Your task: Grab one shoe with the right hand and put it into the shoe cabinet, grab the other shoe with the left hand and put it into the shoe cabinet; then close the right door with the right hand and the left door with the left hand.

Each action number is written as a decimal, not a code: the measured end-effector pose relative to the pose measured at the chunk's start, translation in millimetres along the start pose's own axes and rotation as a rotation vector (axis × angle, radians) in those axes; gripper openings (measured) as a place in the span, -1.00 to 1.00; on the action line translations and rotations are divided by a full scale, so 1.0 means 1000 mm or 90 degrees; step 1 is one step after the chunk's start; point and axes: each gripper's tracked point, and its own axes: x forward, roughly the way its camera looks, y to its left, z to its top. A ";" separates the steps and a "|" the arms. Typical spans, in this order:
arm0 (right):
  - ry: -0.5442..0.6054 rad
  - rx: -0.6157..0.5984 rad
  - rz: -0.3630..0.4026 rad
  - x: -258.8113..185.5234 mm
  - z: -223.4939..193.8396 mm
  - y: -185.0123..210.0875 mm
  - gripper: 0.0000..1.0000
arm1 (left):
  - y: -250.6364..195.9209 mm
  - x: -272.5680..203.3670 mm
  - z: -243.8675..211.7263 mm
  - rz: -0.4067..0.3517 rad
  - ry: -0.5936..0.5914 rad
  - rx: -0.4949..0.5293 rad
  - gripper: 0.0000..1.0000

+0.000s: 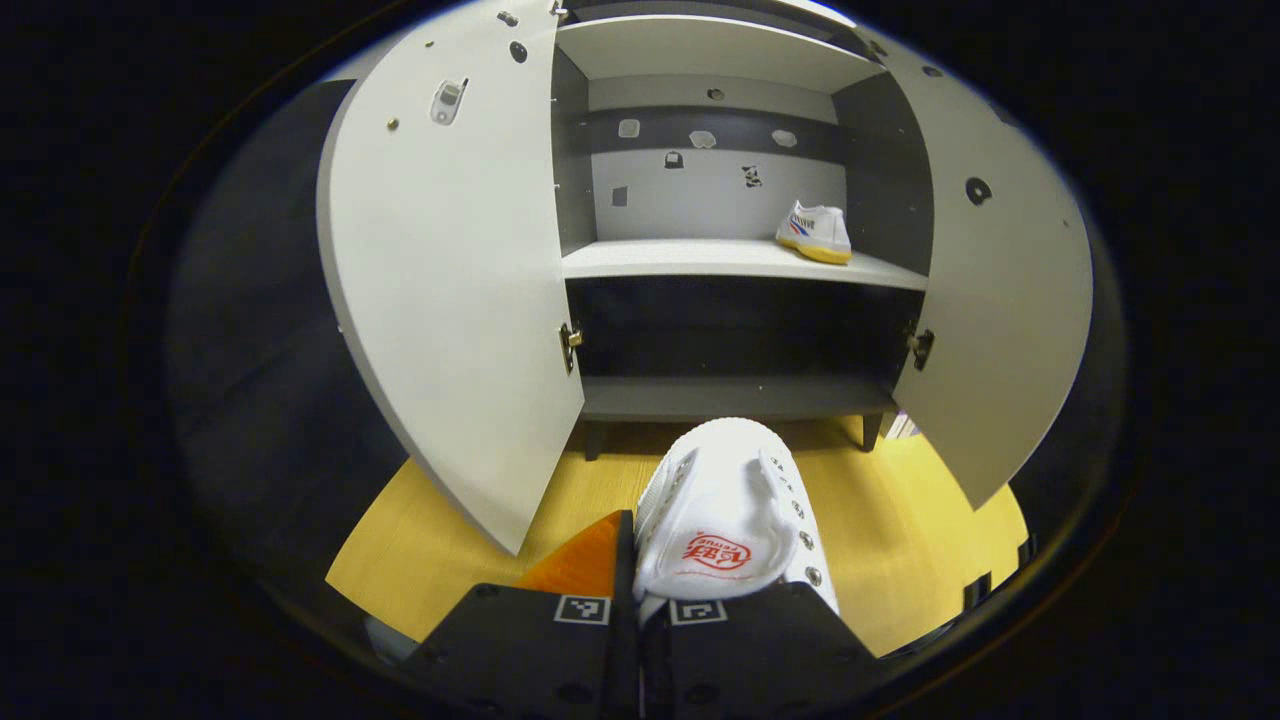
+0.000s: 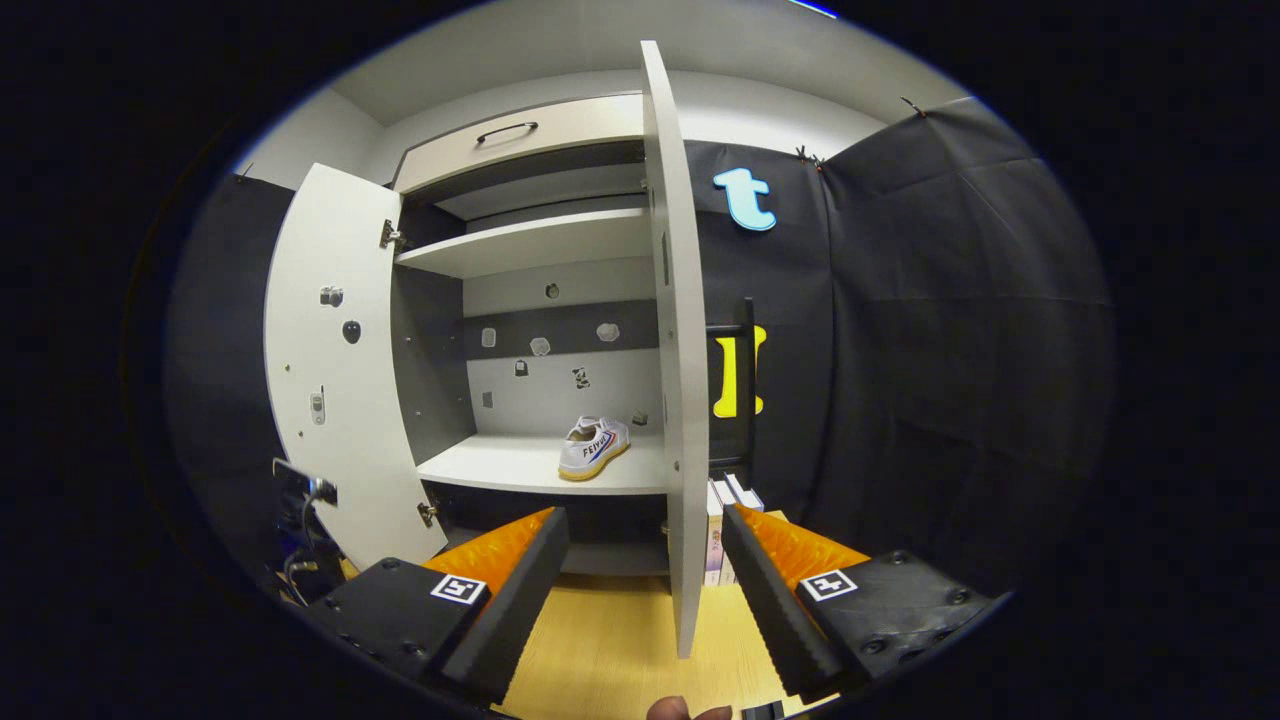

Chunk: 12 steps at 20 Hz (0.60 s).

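A shoe cabinet [image 1: 730, 260] is shown with both doors swung open toward the near side. One white shoe with a yellow sole [image 1: 816, 232] has been set on the middle shelf [image 1: 680, 258], toward its right end; the same shoe [image 2: 594, 447] is seen in the right gripper view on that shelf. The first placement is therefore judged complete.

The second white shoe [image 1: 725, 520] is held by the left gripper [image 1: 640, 610], whose fingers are clenched on the heel end, toe pointed toward the cabinet. It is carried above the yellow-wood floor [image 1: 450, 540], near the cabinet front but not yet inside, roughly level with the dark lower compartment [image 1: 735, 340].

The right gripper [image 2: 645, 560] is released, its jaws spread wide and nothing between them. The near edge of the right door [image 2: 680, 350] stands between the two fingers in that view, farther off; contact cannot be told.

Left to be done, as judged: the second shoe is to be placed on a shelf, then the right door and the left door [image 1: 450, 290] are to be closed.
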 end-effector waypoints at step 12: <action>0.018 0.007 -0.041 0.001 -0.017 -0.048 0.96 | -0.030 0.049 0.225 0.020 -0.114 -0.046 -0.84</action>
